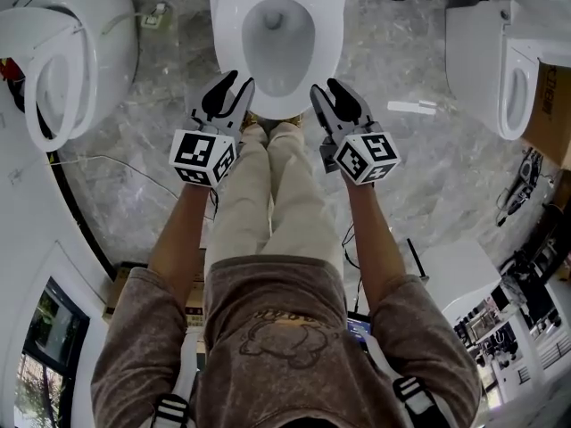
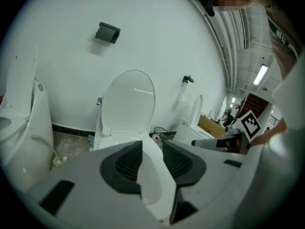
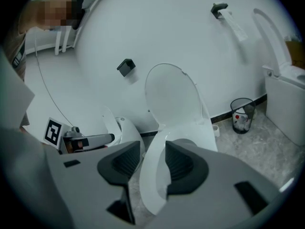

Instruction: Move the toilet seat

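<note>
From the head: stands square to the bowl [image 1: 279, 34], holding the left gripper [image 1: 239, 80] and right gripper [image 1: 326, 86] side by side over the front of the seat [image 1: 234, 52] — likely so as to take it evenly at both sides. Shows the seat lying flat on the bowl, and both pairs of jaws partly apart with nothing in them. Cuts off the lid at the top edge. Hides the very front of the rim behind the gripper tips and the legs [image 1: 268, 194], so cannot settle whether either tip touches.

From the left gripper: looks along jaws standing a little open, with the white front of the seat showing through the gap and the lid [image 2: 128, 101] upright behind, against the wall [image 2: 143, 32]. Gives no sign of a pad pressing on the seat; leaves it hard to judge, through the wide lens, whether the seat is between the tips or just beyond them.

From the right gripper: much the same, mirrored — jaws part open and empty, aimed at the seat's front edge, lid raised beyond. Loses the hinge and underside entirely. Leaves the bin [image 3: 243, 113] too small to tell what is inside.
</note>
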